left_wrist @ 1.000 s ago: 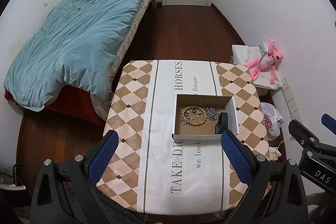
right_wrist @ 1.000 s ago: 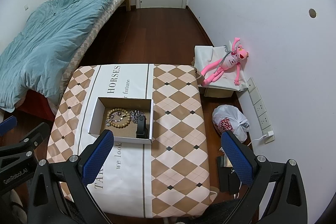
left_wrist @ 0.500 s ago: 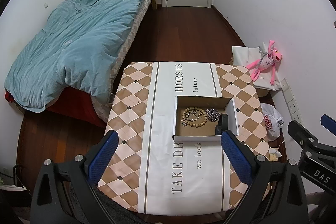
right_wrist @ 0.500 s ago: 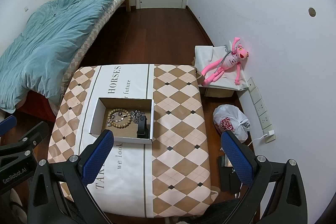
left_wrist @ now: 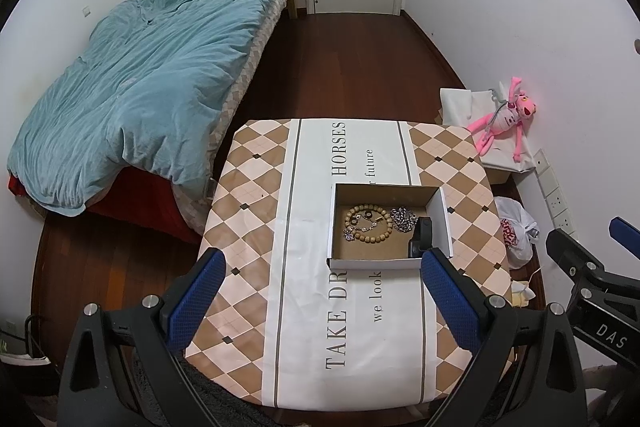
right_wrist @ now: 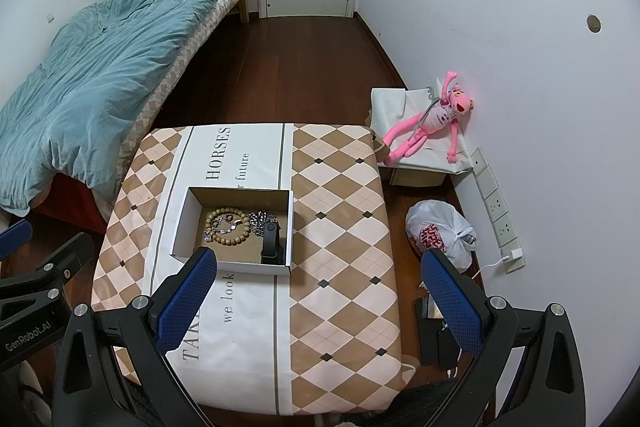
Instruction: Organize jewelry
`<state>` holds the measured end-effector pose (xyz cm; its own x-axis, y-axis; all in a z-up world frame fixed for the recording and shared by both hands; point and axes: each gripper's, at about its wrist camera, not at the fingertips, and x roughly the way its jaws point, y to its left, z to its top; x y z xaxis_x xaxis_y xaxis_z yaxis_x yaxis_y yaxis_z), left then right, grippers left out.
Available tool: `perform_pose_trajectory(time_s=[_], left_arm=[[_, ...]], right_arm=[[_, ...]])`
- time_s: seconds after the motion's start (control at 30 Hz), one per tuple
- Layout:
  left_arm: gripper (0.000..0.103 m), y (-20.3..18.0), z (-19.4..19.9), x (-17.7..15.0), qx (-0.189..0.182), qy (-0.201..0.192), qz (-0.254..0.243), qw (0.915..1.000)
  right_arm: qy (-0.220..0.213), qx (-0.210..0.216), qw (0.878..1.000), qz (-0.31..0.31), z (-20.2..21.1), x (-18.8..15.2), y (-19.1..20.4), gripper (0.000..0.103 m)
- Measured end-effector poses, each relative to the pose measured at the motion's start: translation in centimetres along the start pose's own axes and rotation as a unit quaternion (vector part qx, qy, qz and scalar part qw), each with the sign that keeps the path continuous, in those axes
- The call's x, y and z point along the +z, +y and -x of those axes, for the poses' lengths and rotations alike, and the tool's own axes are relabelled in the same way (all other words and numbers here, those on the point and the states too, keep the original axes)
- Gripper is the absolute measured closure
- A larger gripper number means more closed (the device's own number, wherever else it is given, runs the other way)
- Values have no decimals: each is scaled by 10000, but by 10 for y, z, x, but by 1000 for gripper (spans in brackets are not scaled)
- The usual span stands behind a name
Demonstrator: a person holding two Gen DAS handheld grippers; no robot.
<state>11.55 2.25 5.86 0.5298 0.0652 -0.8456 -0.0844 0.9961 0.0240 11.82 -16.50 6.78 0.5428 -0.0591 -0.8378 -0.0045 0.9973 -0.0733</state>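
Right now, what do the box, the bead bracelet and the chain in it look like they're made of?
The box looks like cardboard: matte white walls outside, raw brown inside. The bead bracelet seems to be wood, with round, dull tan beads, though resin is possible. The chain looks like metal, grey-silver with glinting links; the exact metal cannot be told.

Both claws, left [left_wrist: 318, 297] & right [right_wrist: 316, 297], eased slightly back from box [left_wrist: 390, 263]

Even indoor light, sharp, fisheye-bent edges
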Motion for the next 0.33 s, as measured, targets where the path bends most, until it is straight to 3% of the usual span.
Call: perform_pose_trajectory(time_s=[0.33], left_arm=[[3, -3, 3, 0, -35, -45, 17, 10000]], right_arm=[[12, 13, 10000, 4, 2, 1, 1, 0]])
